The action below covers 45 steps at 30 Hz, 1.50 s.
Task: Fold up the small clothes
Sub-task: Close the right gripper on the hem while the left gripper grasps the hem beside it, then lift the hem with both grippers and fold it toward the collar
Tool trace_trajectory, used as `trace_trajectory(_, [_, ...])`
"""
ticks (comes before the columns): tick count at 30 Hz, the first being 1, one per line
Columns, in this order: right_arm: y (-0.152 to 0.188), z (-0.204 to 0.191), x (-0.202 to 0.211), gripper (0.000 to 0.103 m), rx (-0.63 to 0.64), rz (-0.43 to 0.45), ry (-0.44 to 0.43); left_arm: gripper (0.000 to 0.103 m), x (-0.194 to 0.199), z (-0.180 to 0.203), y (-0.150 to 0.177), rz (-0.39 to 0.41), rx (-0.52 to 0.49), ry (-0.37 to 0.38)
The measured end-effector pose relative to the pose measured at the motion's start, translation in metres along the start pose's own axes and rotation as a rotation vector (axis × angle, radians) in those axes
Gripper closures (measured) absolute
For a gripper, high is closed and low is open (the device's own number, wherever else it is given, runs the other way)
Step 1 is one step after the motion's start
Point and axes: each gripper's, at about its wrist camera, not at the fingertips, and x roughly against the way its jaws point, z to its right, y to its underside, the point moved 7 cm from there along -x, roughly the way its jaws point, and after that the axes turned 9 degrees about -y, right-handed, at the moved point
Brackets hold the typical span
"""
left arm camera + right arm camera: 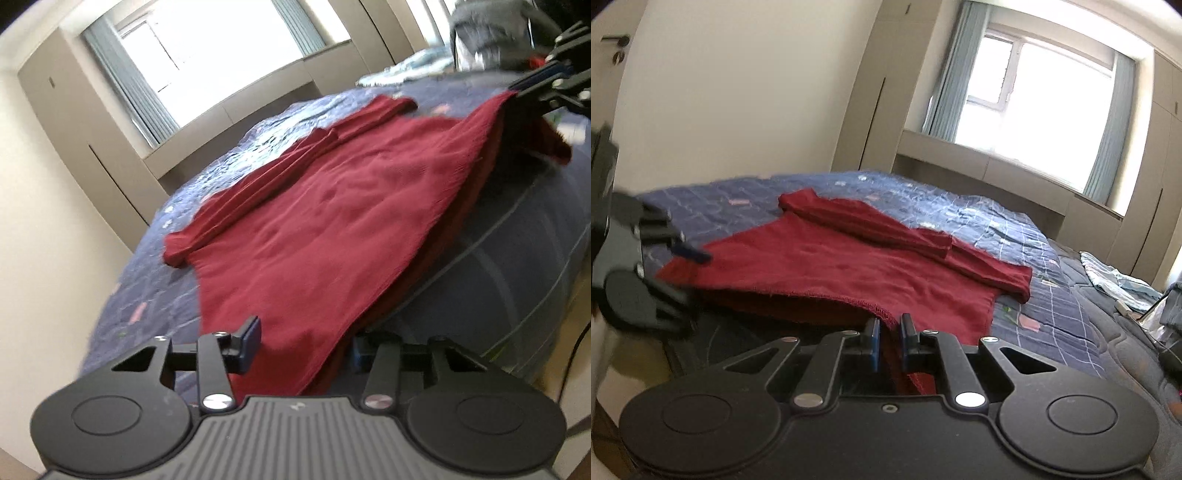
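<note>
A dark red long-sleeved top (332, 221) (831, 266) lies flat on the bed's blue quilt (147, 302) (1015, 236), with its sleeves folded across the far side. My left gripper (304, 343) stands open at the near hem corner. The cloth lies between its jaws and hides the right finger. In the right wrist view the left gripper (690, 253) is at that same corner, blurred. My right gripper (890, 332) is shut on the red hem at the other corner. In the left wrist view the right gripper (517, 86) holds that corner lifted off the quilt.
A light blue cloth (1115, 280) (406, 66) lies crumpled on the far end of the bed. A blurred grey shape (487, 26) is behind the right gripper. Wardrobes (864, 110) and a bright window (1034, 110) stand past the bed. The bed's edge drops off just below both grippers.
</note>
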Motion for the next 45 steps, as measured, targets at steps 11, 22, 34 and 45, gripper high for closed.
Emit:
trace_trajectory(11, [0.042, -0.023, -0.029, 0.076, 0.148, -0.190, 0.003, 0.079, -0.002, -0.008, 0.010, -0.026, -0.090, 0.004])
trace_trajectory(22, [0.052, -0.023, -0.037, 0.045, 0.290, -0.203, 0.052, 0.097, 0.003, -0.016, 0.006, 0.026, -0.113, -0.009])
trace_trajectory(34, [0.050, -0.010, -0.035, 0.087, 0.366, -0.175, 0.163, 0.097, 0.005, -0.030, -0.002, 0.052, -0.118, -0.024])
trace_trajectory(45, [0.021, 0.008, 0.004, 0.099, 0.198, -0.084, 0.120, 0.098, 0.041, -0.042, -0.010, 0.141, -0.148, -0.021])
